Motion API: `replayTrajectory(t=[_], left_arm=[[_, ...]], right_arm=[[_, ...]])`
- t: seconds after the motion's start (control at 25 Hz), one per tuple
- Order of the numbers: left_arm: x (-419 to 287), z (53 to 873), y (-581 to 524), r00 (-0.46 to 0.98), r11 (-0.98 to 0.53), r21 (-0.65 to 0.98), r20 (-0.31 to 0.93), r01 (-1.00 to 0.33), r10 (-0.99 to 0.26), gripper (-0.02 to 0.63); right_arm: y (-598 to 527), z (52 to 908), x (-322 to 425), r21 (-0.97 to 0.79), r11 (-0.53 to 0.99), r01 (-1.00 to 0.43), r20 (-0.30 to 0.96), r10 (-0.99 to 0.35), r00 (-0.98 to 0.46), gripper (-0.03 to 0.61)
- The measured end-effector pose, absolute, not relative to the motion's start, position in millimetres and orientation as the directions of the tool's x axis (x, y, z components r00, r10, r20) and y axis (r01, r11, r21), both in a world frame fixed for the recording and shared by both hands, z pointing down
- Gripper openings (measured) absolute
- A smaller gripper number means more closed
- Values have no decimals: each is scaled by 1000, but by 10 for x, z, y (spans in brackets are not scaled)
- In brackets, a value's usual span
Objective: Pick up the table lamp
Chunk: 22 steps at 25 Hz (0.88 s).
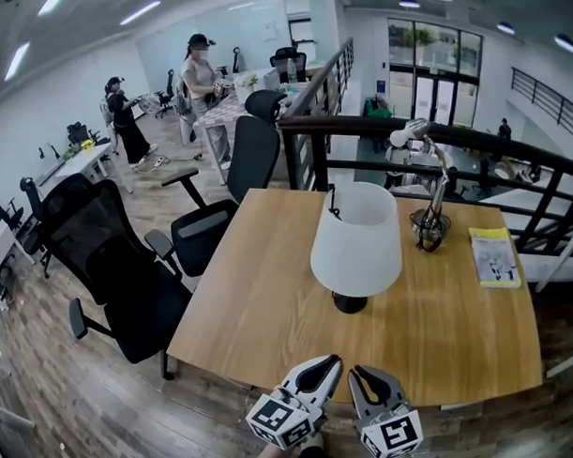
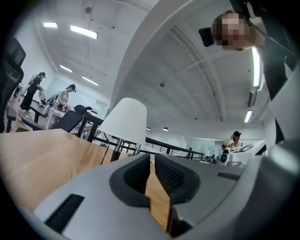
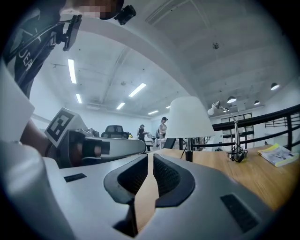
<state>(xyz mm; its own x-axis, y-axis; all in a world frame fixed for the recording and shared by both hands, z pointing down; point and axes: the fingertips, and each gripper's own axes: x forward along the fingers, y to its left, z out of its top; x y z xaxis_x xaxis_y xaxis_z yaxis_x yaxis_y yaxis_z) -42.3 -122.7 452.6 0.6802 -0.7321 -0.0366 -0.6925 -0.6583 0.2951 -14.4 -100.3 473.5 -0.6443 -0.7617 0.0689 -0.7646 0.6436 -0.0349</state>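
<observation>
The table lamp (image 1: 357, 238) has a white shade and a black base, and stands upright in the middle of the wooden table (image 1: 256, 307). It also shows in the left gripper view as the lamp (image 2: 125, 123) ahead and left of the jaws, and in the right gripper view as the lamp (image 3: 189, 117) ahead and right. My left gripper (image 1: 332, 364) and right gripper (image 1: 356, 375) sit side by side at the table's near edge, well short of the lamp. Both are shut with nothing between the jaws; the left gripper (image 2: 152, 161) and right gripper (image 3: 151, 161) point level across the tabletop.
A silver desk lamp (image 1: 429, 172) stands at the table's far right with a yellow booklet (image 1: 495, 256) beside it. Black office chairs (image 1: 125, 274) stand to the left of the table. A black railing (image 1: 440, 139) runs behind it. People stand at far desks.
</observation>
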Motion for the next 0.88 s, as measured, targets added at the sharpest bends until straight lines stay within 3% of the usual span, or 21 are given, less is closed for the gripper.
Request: replayTrajectory(t=[0.72,0.88], left_arm=[[-501,4725,-2015,785,-714,473,-72,-517,-616,25],[-443,4744,-2094,798,-702,551,-103,-452,-594,89]], right_arm=[[-1698,4983,-349,-40,546,-837,112,-829,-547,52],[-1732,5032,-342,-45,546,-837,121,-828,-547,52]])
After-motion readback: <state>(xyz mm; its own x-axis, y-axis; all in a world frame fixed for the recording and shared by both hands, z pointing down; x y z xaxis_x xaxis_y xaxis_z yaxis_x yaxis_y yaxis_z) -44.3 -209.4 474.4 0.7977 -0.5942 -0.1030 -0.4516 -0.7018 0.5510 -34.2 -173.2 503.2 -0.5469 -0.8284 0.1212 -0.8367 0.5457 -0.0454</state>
